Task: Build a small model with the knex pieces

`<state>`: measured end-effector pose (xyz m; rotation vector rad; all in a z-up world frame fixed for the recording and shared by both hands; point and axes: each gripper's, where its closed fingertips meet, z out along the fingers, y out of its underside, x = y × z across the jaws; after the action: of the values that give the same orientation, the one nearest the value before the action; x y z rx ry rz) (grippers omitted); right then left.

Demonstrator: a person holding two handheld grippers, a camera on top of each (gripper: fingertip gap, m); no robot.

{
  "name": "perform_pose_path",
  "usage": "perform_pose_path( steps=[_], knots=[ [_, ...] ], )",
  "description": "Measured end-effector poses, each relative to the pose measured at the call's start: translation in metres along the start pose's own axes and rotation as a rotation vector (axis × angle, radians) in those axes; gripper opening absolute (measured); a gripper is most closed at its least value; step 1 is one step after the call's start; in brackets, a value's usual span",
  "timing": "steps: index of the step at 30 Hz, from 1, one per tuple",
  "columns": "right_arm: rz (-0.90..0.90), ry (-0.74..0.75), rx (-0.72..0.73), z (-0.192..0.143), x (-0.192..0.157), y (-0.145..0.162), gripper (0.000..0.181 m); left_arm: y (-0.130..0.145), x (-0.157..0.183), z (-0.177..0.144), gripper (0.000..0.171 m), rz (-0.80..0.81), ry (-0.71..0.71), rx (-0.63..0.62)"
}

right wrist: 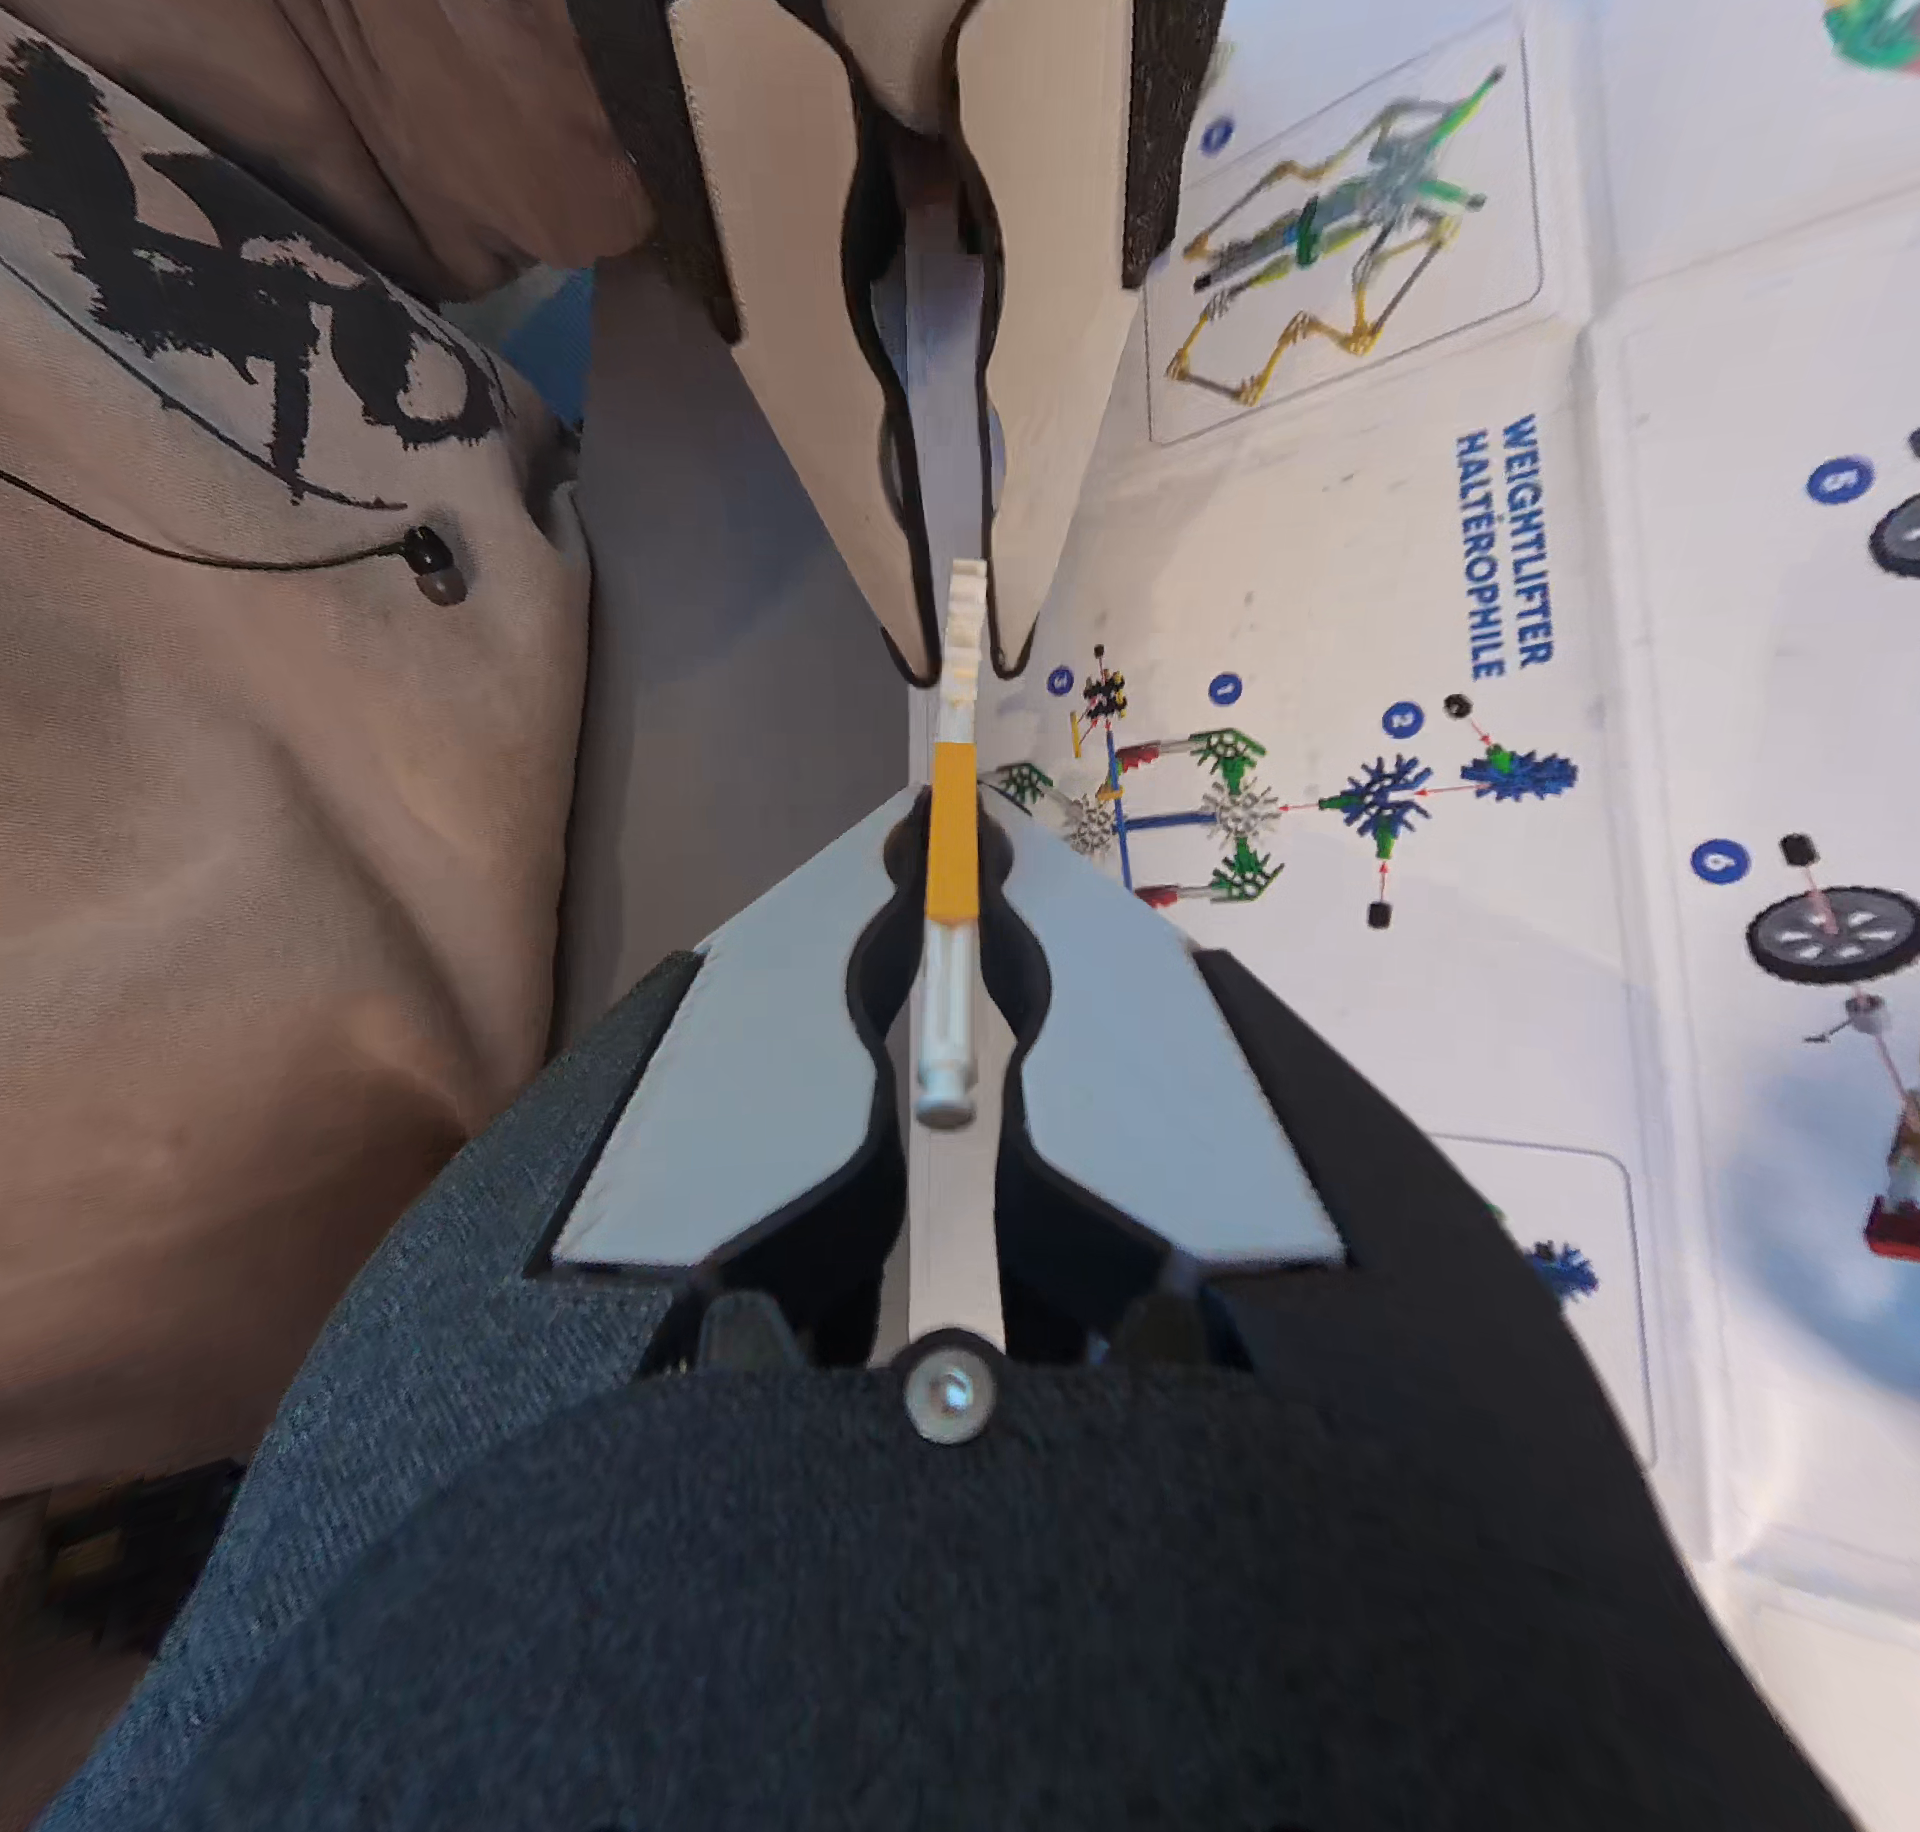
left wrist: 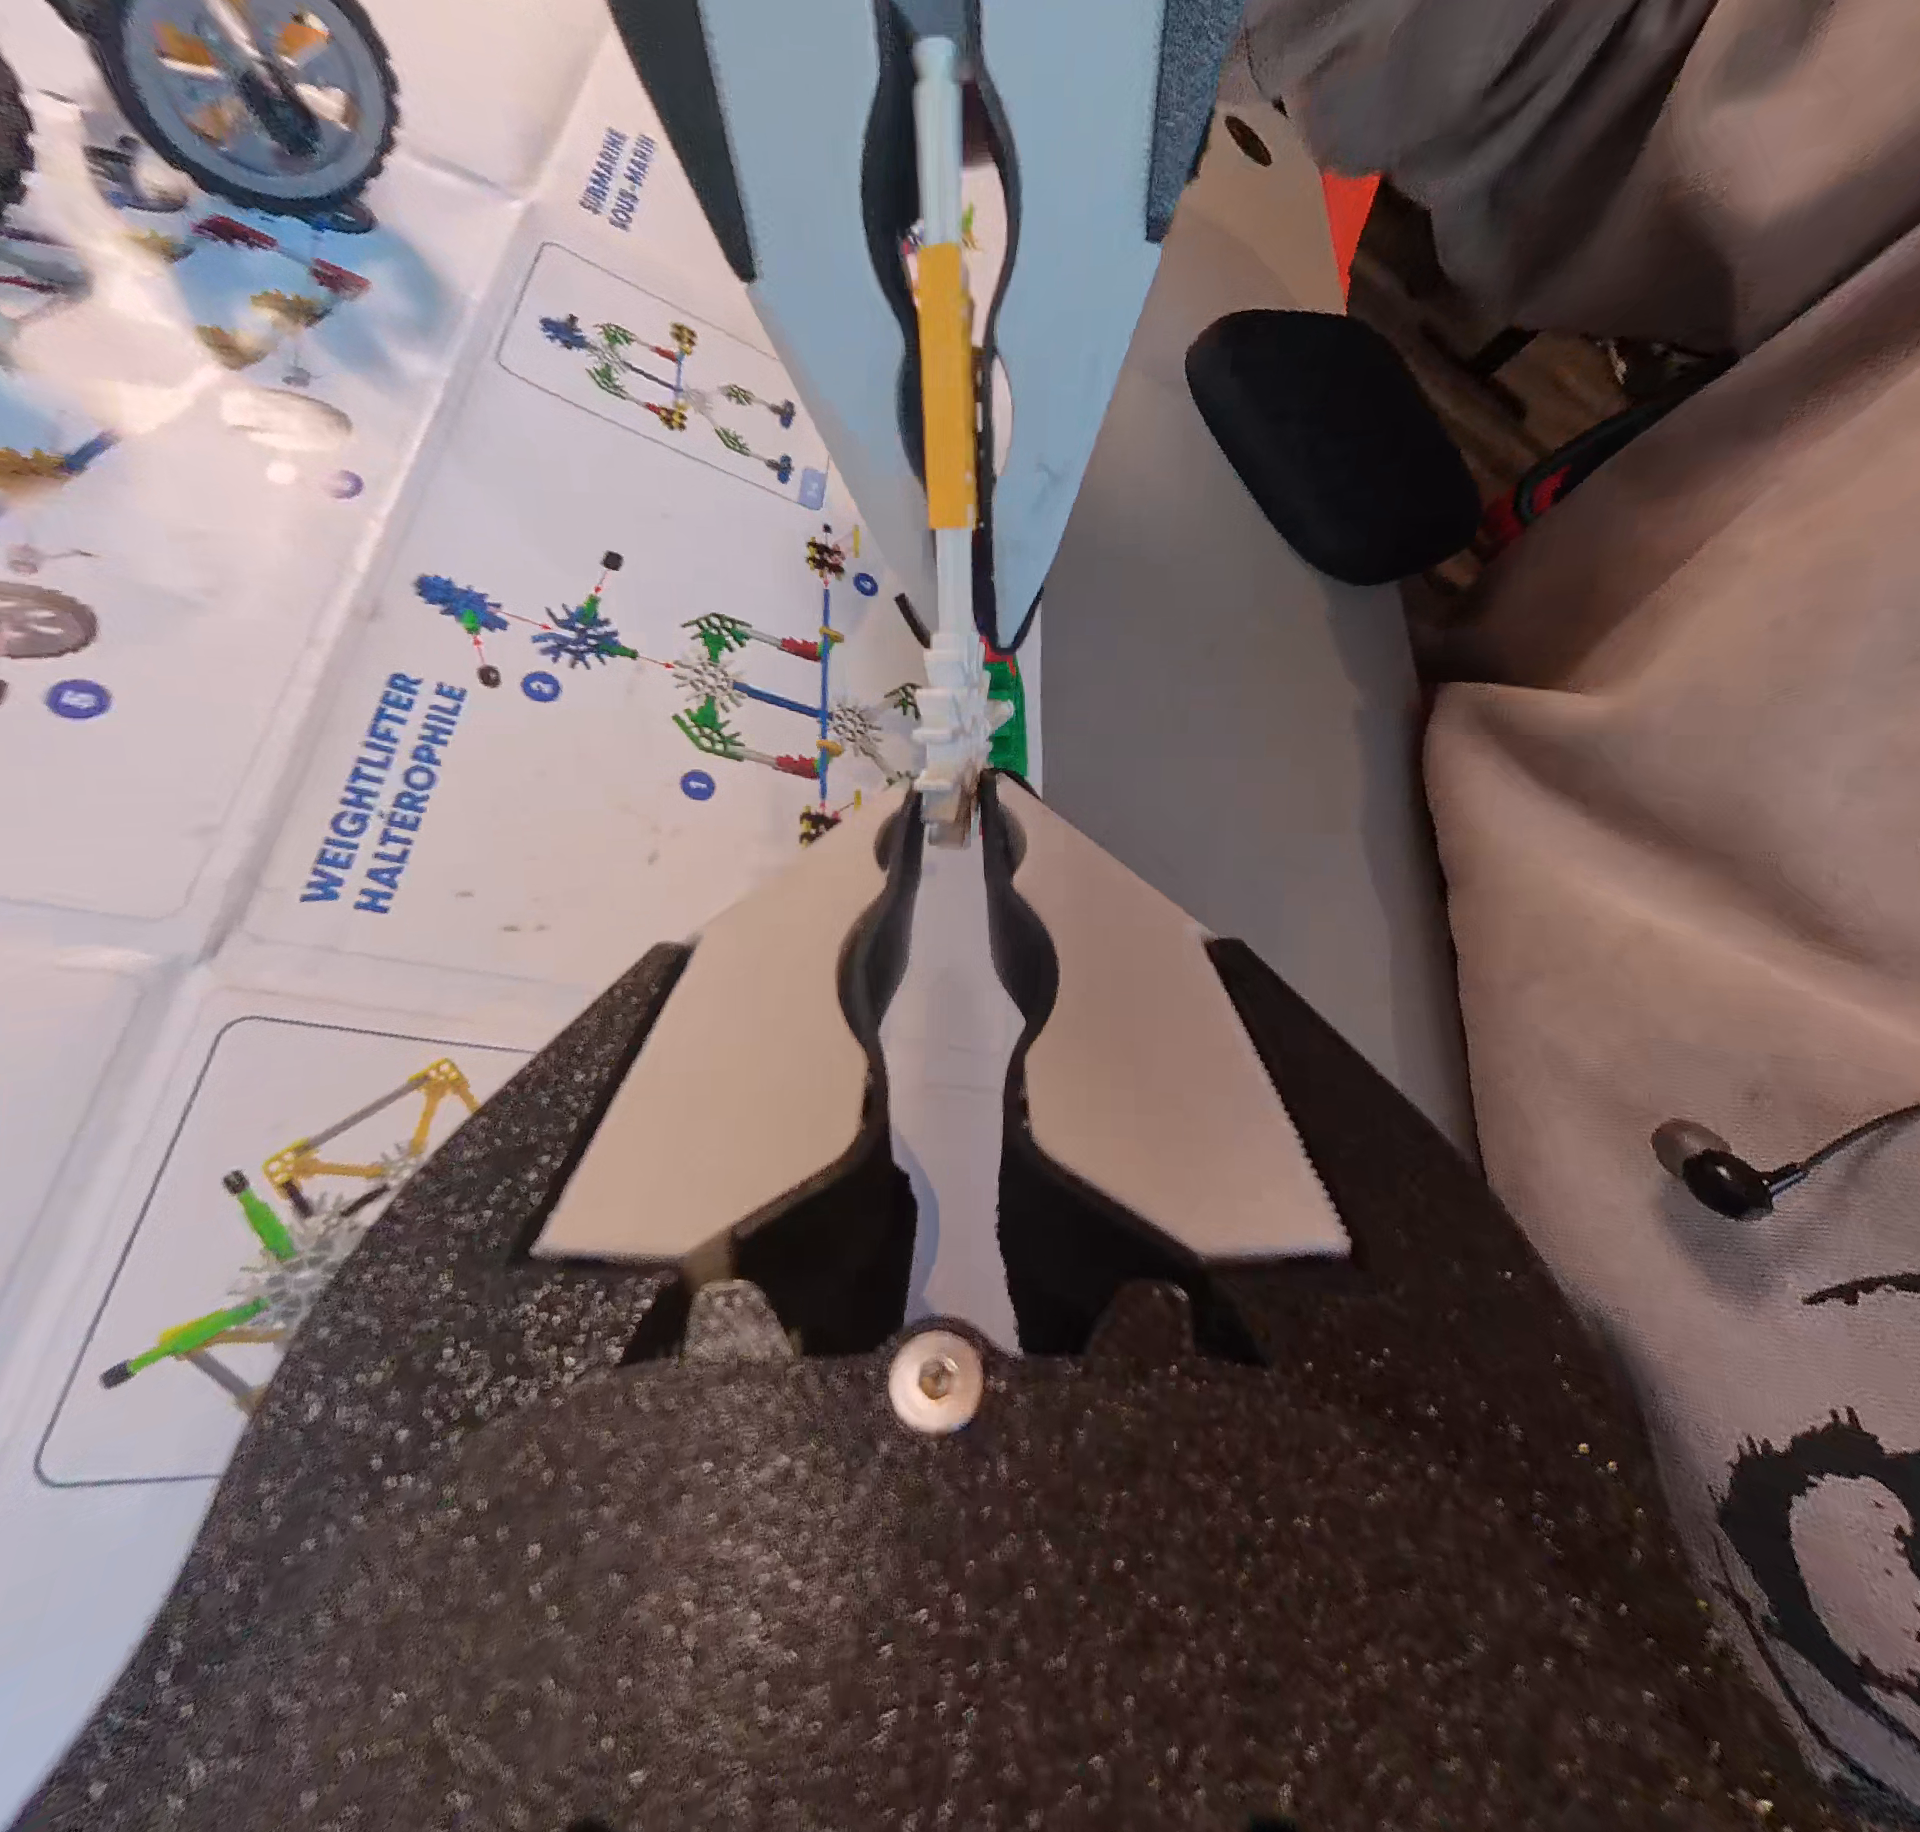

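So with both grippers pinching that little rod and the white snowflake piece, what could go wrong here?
1. The left gripper holds the white connector only at its tips, so it may slip or twist out.
2. The right gripper grips the yellow sleeve, not the white rod itself; the sleeve might slide.

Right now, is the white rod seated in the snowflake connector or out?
Seated, it seems: white rod end meets the white snowflake connector, no gap showing. Left gripper pinches the connector; right gripper clamps the yellow sleeve.
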<state>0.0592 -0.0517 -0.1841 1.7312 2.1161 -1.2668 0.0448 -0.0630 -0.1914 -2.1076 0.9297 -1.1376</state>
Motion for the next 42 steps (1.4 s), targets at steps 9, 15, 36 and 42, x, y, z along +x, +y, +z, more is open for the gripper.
perform_pose_path(
  steps=[9, 15, 36, 42],
  knots=[
    [0.081, 0.028, 0.375, 0.003, 0.003, -0.007, 0.017, -0.011, -0.003, -0.001, 0.004, -0.013, -0.009, 0.073],
    [0.035, 0.081, 0.291, 0.011, 0.002, -0.001, 0.004, -0.001, 0.002, 0.004, 0.007, -0.039, 0.023, 0.009],
    [-0.121, 0.073, 0.084, 0.023, -0.001, -0.008, 0.005, 0.022, 0.007, 0.012, 0.004, 0.006, 0.013, -0.198],
    [-0.077, 0.088, 0.131, 0.017, 0.002, -0.007, 0.003, 0.014, 0.005, 0.007, 0.004, -0.031, 0.041, -0.124]
  ],
)
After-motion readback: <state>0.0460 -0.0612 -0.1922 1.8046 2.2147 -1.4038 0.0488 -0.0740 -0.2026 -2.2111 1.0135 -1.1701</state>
